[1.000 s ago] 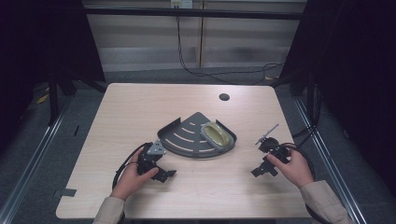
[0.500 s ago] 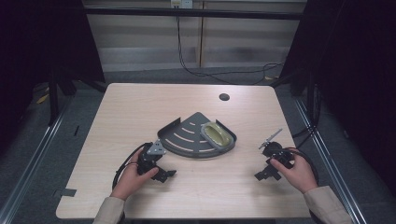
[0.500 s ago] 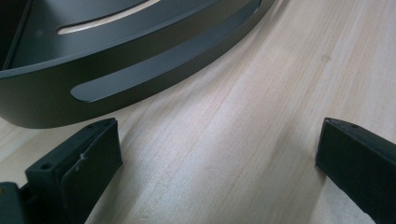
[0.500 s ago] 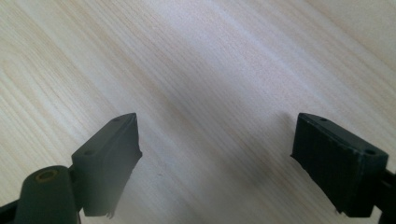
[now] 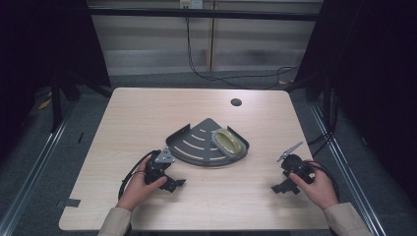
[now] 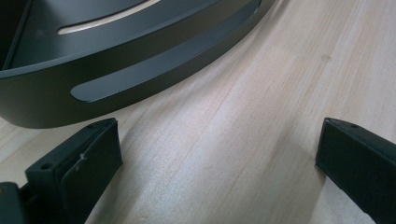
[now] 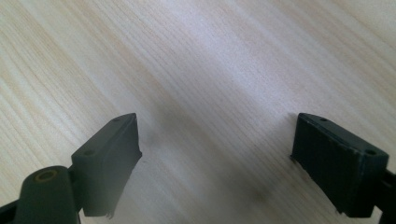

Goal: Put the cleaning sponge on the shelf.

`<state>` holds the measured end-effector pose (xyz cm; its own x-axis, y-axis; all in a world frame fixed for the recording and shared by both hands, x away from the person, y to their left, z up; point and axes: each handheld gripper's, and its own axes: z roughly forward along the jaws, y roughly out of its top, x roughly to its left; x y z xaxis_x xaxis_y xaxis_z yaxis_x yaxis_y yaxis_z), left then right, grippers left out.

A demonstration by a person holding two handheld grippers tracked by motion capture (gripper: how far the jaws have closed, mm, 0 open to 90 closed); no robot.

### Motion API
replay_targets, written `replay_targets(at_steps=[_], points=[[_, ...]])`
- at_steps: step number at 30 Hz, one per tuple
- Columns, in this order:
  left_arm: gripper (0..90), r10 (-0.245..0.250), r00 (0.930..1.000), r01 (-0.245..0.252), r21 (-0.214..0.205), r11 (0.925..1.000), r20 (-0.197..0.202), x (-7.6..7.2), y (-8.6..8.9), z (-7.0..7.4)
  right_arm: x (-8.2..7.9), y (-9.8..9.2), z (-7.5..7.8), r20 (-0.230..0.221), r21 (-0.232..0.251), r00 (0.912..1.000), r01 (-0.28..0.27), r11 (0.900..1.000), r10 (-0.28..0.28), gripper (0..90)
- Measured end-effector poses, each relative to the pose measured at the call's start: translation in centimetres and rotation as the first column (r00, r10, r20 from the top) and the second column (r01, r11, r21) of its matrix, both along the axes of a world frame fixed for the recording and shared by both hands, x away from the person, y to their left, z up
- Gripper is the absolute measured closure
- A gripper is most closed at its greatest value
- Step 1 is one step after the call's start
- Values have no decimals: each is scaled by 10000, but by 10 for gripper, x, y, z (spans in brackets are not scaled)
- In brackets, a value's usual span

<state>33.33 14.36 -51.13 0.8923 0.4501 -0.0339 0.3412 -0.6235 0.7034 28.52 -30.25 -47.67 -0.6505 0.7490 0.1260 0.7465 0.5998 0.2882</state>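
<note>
A dark grey quarter-round slotted tray (image 5: pixel 194 147) lies at the middle of the wooden table. An oval yellow-green object (image 5: pixel 228 141) rests in the tray's right corner. My left gripper (image 5: pixel 171 183) lies low on the table just in front of the tray's left part. Its jaws stand wide open over bare wood (image 6: pixel 219 137), and the tray's curved rim (image 6: pixel 140 70) is close ahead. My right gripper (image 5: pixel 282 188) sits near the table's front right, well away from the tray. It is open too, with nothing but wood between its fingers (image 7: pixel 215 135).
A small round hole (image 5: pixel 236 102) marks the table's far side. A black cable (image 5: pixel 129 173) loops from the left gripper across the near left of the table. Dark frame posts and rails flank the table on both sides.
The right hand has drawn its gripper back toward the near edge and slightly right, away from the tray. The left gripper and the tray have stayed put.
</note>
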Motion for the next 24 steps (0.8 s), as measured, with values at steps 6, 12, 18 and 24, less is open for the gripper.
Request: replay_targets(at_steps=[6, 12, 18, 24], points=[[0, 4, 10000, -4, 12, 10000, -3, 0, 0, 0, -6, -3, -3, 482, 114, 9988, -85, 9999, 79, 125], [0, 3, 10000, -3, 10, 10000, -3, 0, 0, 0, -15, -4, -7, 1149, 271, 9932, -229, 9994, 197, 99], [0, 2, 10000, -2, 14, 10000, -3, 0, 0, 0, -22, -8, -12, 1970, 520, 9804, -118, 9986, 13, 90], [0, 3, 10000, -3, 12, 10000, -9, 0, 0, 0, -29, -17, -22, 3079, 1494, 9493, 184, 9886, -642, 85]])
